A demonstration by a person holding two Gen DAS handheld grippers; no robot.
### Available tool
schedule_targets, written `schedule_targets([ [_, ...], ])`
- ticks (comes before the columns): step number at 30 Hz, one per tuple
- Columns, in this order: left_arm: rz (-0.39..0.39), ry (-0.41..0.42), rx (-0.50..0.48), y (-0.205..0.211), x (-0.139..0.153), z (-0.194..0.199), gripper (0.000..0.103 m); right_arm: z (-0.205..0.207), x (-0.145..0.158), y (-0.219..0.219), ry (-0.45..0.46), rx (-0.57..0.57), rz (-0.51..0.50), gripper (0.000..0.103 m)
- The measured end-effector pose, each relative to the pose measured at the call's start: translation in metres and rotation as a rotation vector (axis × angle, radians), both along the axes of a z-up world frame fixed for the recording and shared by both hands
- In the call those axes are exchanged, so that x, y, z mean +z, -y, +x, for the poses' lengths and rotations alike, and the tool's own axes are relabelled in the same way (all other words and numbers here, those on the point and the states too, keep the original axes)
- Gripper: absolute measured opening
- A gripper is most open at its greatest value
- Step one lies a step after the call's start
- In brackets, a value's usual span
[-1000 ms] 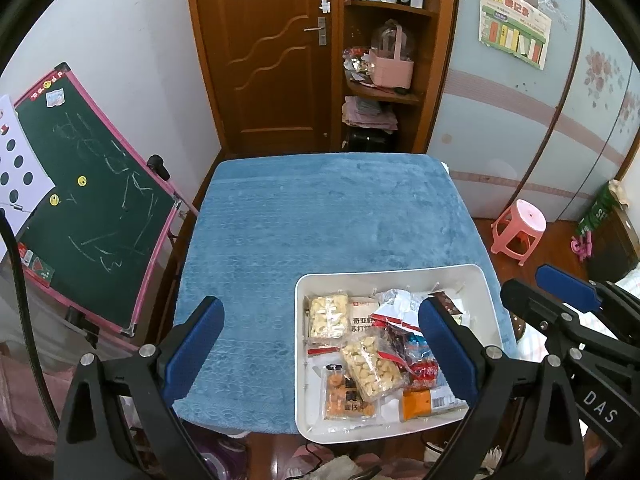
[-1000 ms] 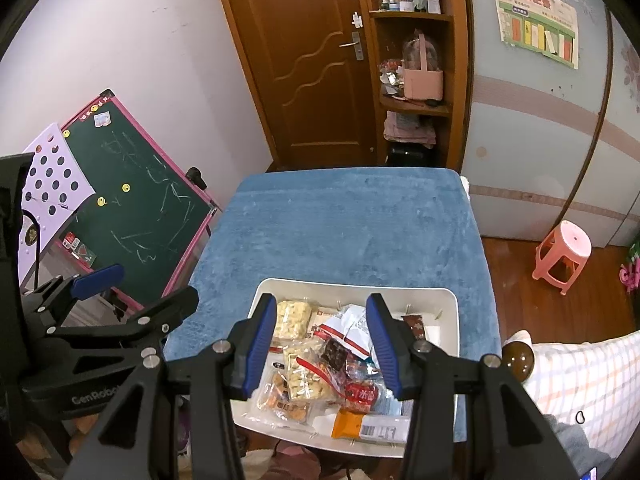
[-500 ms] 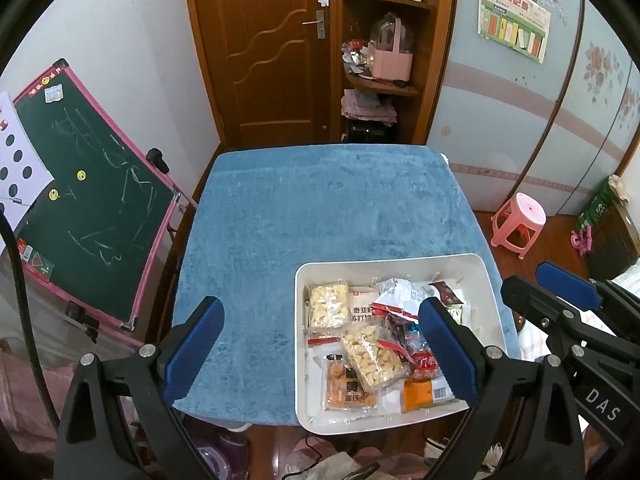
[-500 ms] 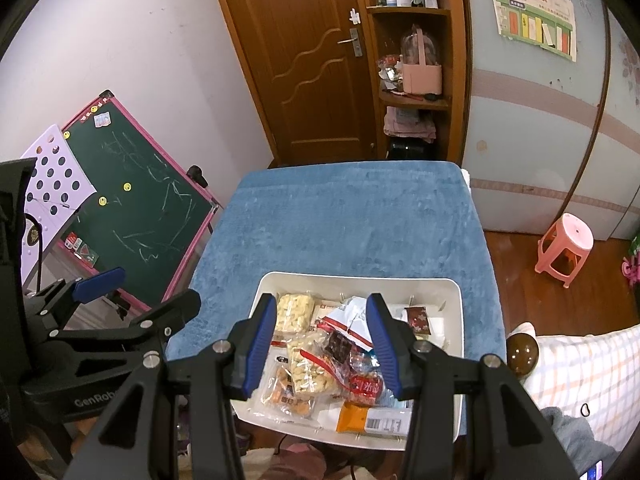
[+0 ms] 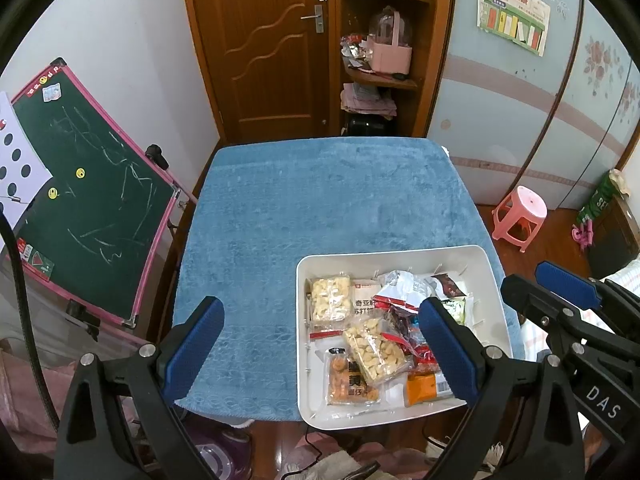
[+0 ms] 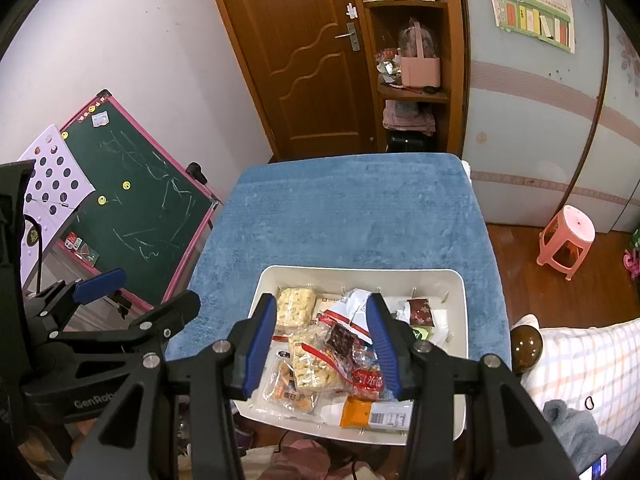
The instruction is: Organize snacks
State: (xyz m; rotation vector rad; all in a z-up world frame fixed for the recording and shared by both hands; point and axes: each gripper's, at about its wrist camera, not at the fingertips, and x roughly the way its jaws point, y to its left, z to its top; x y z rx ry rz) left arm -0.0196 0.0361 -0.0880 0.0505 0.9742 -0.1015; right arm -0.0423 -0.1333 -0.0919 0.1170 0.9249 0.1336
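A white tray [image 5: 392, 250] [image 6: 360, 270] sits at the near right of the blue-covered table [image 5: 320, 200] [image 6: 352, 208]. Several snack packs lie in it: a clear bag of pale nuts [image 5: 376, 350] [image 6: 312, 364], an orange pack [image 5: 350, 380] [image 6: 292, 392], a pack of pale crackers [image 5: 328, 298] [image 6: 296, 306] and a barcoded orange packet [image 5: 424, 388] [image 6: 376, 412]. My left gripper [image 5: 320, 344] [image 6: 100, 280] is open wide above the tray's left edge and holds nothing. Above the middle of the tray, my right gripper [image 6: 322, 344] [image 5: 560, 292] stands narrowly open with nothing between its fingers.
A green chalkboard [image 5: 88, 184] [image 6: 136, 200] leans left of the table. A pink stool [image 5: 520, 216] [image 6: 566, 236] stands on the floor at the right. A wooden door and a corner shelf [image 5: 380, 76] lie beyond the table. Checked fabric [image 6: 580, 364] is at the near right.
The table and tray sit slightly higher in both views. Both grippers keep the same opening, and the snacks have not moved.
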Motion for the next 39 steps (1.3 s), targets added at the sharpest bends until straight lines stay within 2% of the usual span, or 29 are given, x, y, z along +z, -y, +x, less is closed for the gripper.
schedule_targets([
  [39,0.015,-0.007,0.003,-0.016,-0.004,0.006,0.097,0.007,-0.012,-0.013,-0.020,-0.006,0.008,0.047],
])
